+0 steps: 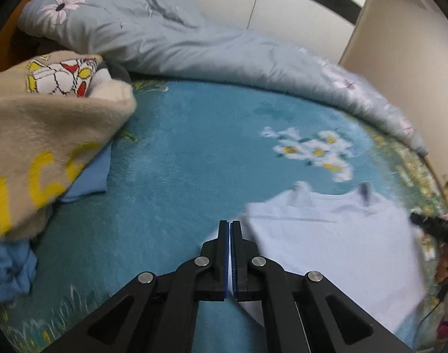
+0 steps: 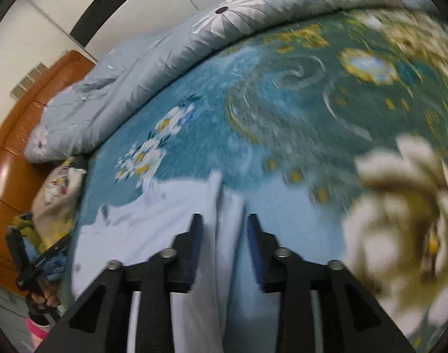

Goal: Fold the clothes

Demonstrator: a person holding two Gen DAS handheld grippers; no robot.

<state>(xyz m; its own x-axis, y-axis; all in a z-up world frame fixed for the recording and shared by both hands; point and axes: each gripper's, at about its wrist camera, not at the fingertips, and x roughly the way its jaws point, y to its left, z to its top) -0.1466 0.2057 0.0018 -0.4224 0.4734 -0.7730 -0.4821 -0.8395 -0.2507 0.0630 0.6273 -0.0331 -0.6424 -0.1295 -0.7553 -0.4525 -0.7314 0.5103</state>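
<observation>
A pale lilac-white garment [image 1: 336, 241] lies flat on the blue floral bed cover [image 1: 194, 153], straps at its far edge. My left gripper [image 1: 230, 229] is shut on the garment's left edge, with a thin sliver of white cloth between the pads. In the right wrist view the same garment [image 2: 153, 235] spreads to the left, and a fold of it runs between my right gripper's [image 2: 224, 223] open jaws. The left gripper also shows at the left edge of the right wrist view [image 2: 41, 267].
A beige fleece garment with yellow letters [image 1: 44, 141] is piled at the left over blue clothes [image 1: 9, 270]. A light blue flowered duvet [image 1: 194, 44] is bunched along the far side. A wooden headboard [image 2: 15, 147] stands at the left.
</observation>
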